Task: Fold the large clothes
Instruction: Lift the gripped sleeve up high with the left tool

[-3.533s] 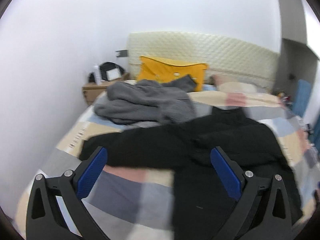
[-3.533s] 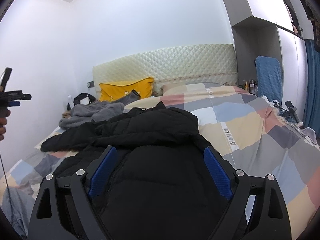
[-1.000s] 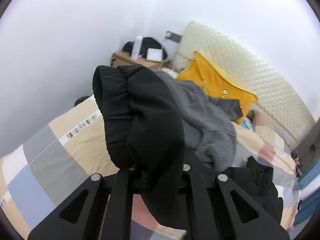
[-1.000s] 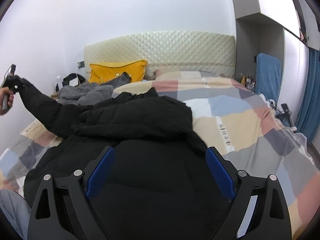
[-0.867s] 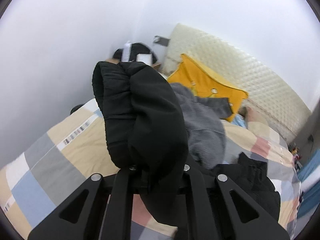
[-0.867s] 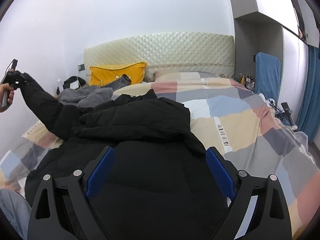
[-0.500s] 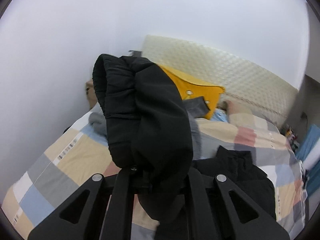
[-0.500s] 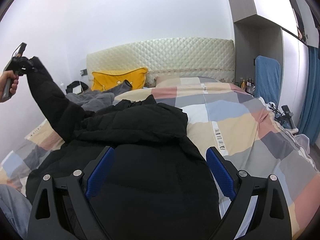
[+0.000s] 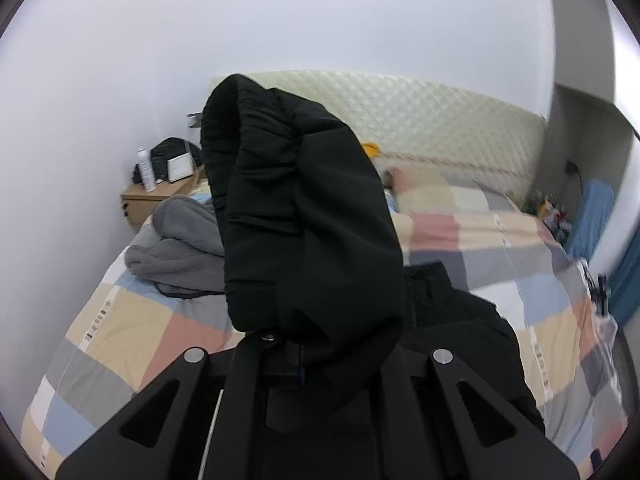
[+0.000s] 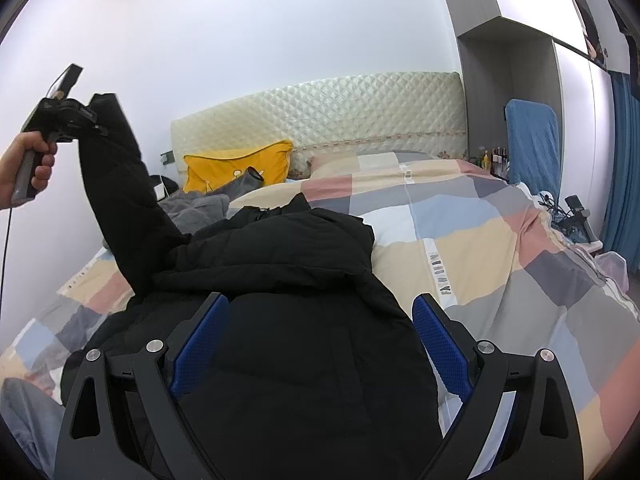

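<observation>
A black padded jacket (image 10: pixel 288 280) lies on the checked bed cover (image 10: pixel 472 248). My left gripper (image 9: pixel 294 354) is shut on the jacket's sleeve cuff (image 9: pixel 296 216), which bulges up in front of its camera. In the right wrist view the same left gripper (image 10: pixel 86 120) is held high at the left in a hand (image 10: pixel 24 168), and the sleeve (image 10: pixel 128 200) hangs from it down to the jacket body. My right gripper (image 10: pixel 320 344) stands open just over the jacket's lower body, its blue pads (image 10: pixel 440 344) apart with only cloth below them.
A grey garment (image 9: pixel 180 244) and a yellow pillow (image 10: pixel 236 168) lie near the quilted headboard (image 10: pixel 340 112). A wooden bedside table (image 9: pixel 160 196) stands at the left wall. A wardrobe (image 10: pixel 580 120) and blue curtain (image 10: pixel 624 168) are at the right.
The left gripper has carried the sleeve cuff up and to the right, over the jacket's side, and rolled level. The right gripper has stayed open and shifted only slightly over the jacket.
</observation>
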Motion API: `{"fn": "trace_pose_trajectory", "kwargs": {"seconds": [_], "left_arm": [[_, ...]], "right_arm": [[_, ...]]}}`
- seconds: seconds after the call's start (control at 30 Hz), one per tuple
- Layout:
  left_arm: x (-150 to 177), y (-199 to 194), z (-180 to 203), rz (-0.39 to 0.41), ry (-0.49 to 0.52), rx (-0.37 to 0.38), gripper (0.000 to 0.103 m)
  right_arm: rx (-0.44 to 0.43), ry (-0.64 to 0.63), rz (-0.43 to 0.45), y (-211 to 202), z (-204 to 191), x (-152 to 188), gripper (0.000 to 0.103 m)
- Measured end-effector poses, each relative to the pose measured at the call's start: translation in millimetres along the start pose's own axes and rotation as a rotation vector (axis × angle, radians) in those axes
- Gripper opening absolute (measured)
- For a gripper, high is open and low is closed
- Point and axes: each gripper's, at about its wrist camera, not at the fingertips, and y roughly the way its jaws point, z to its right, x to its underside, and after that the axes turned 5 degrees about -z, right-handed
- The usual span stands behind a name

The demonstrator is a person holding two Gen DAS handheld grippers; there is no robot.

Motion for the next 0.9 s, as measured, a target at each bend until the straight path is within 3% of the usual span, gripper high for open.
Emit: {"fn": "trace_pose_trajectory", "kwargs": {"seconds": [0.27, 0.9], "left_arm": [[24.7, 8.7, 54.3, -0.023, 0.082, 0.045, 0.008], [42.3, 34.6, 124.5, -0.052, 0.173, 0.076, 0.008]], "right_arm": [[0.01, 0.029, 0.002, -1.2, 8.4, 1.1, 0.093], [0.02, 0.008, 0.018, -8.4, 11.9, 5.2, 0.093]]}}
